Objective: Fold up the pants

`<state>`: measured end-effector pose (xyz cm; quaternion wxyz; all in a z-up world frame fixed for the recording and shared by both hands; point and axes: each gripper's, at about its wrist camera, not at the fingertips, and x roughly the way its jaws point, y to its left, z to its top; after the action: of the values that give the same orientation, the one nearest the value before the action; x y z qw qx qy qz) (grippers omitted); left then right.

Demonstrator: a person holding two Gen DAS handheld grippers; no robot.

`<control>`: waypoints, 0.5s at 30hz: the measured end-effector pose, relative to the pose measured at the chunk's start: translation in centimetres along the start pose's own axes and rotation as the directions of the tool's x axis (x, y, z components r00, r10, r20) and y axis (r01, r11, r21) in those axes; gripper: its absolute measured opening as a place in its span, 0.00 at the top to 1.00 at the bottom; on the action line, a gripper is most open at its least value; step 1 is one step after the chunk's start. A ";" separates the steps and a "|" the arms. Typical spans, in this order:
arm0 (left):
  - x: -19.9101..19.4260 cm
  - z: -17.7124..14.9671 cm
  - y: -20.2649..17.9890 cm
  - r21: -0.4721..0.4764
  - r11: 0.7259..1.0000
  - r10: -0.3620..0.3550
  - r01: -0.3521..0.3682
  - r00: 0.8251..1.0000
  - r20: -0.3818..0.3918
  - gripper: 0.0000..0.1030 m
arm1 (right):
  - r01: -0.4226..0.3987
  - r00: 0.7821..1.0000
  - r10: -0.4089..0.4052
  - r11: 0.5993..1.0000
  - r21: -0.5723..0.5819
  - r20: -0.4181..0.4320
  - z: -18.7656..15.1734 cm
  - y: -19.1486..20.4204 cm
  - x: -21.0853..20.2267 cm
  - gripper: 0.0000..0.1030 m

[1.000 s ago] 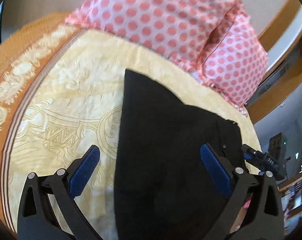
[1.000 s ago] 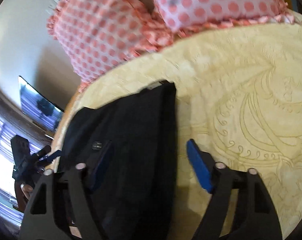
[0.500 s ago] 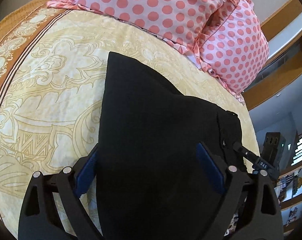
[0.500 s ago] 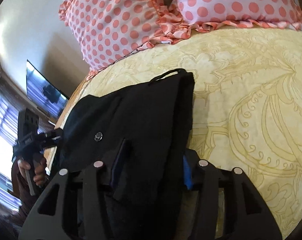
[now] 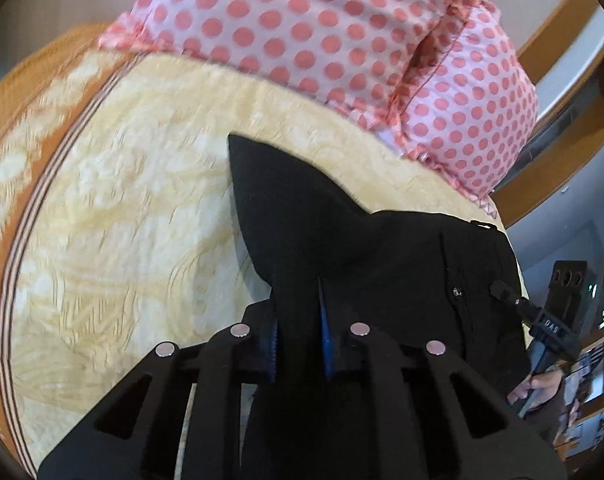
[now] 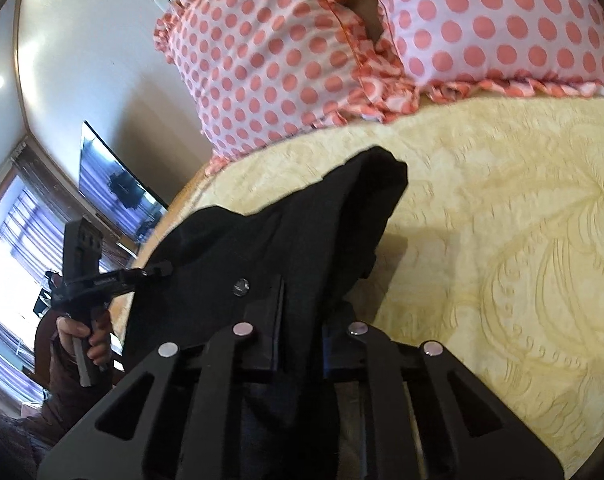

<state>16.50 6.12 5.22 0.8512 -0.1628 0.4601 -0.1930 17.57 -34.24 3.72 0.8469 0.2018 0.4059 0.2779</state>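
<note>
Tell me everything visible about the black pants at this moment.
The black pants are plain dark woven cloth with a metal snap near the waist. They lie on the yellow bedspread, partly bunched and raised. Both the left claw and the right claw are shut on the fabric.

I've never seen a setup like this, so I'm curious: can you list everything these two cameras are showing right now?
pants: one pair, black, on the bedspread, near edge pinched by both grippers
bedspread: one, pale yellow with orange border, covering the bed
pillows: two, pink with red dots, at the far end of the bed
television: one, dark screen, on the wall beside the bed
window: one, bright, next to the television
left gripper: one, black with blue pads, shut on the pants
right gripper: one, black, shut on the pants
</note>
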 end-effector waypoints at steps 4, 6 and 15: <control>0.6 3.3 -1.8 0.037 0.999 -0.001 -0.001 0.999 0.046 0.86 | 0.040 0.998 -0.039 0.999 -0.026 0.042 3.5 0.0 0.0 0.88; 1.6 6.0 -2.9 0.045 0.999 -0.006 0.003 0.997 0.073 0.86 | 0.069 0.994 -0.066 0.997 -0.028 0.090 6.1 -0.5 0.1 0.89; 13.5 13.6 -0.1 -0.090 0.993 0.064 -0.071 0.995 -0.075 0.82 | 0.282 0.959 -0.281 0.947 0.156 -0.026 10.5 -9.2 7.1 0.85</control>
<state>34.76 0.95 2.61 0.8316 -0.1793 0.5043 -0.1483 32.43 -37.98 0.57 0.8586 0.2080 0.4526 0.1216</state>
